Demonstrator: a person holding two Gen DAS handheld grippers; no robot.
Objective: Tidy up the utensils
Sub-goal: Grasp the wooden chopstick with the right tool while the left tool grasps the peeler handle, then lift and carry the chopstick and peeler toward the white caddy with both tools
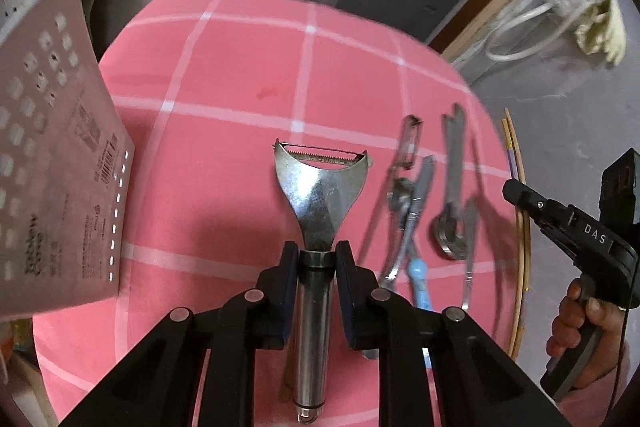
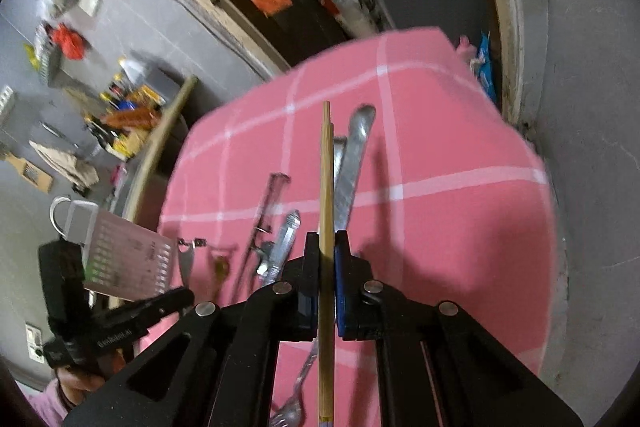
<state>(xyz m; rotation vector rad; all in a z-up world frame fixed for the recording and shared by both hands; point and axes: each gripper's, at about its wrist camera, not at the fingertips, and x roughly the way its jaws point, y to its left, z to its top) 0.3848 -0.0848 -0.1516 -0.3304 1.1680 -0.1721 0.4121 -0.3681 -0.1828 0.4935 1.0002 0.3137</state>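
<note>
My left gripper (image 1: 317, 255) is shut on the round steel handle of a Y-shaped metal peeler (image 1: 320, 183), whose toothed blade points away from me above the pink checked cloth (image 1: 224, 75). My right gripper (image 2: 327, 247) is shut on a pair of wooden chopsticks (image 2: 326, 167) that stick out straight ahead over the cloth (image 2: 460, 227). In the left wrist view the right gripper (image 1: 514, 189) shows at the right edge with the chopsticks (image 1: 510, 147). In the right wrist view the left gripper (image 2: 186, 295) and the peeler (image 2: 185, 263) show at lower left.
Several loose utensils lie on the cloth: a spoon (image 1: 448, 235), a flat knife (image 1: 454, 155), a blue-handled tool (image 1: 420, 283), a butter knife (image 2: 352, 163) and a fork (image 2: 292, 407). A white grater (image 1: 52, 147) stands at the left edge. Grey floor surrounds the table.
</note>
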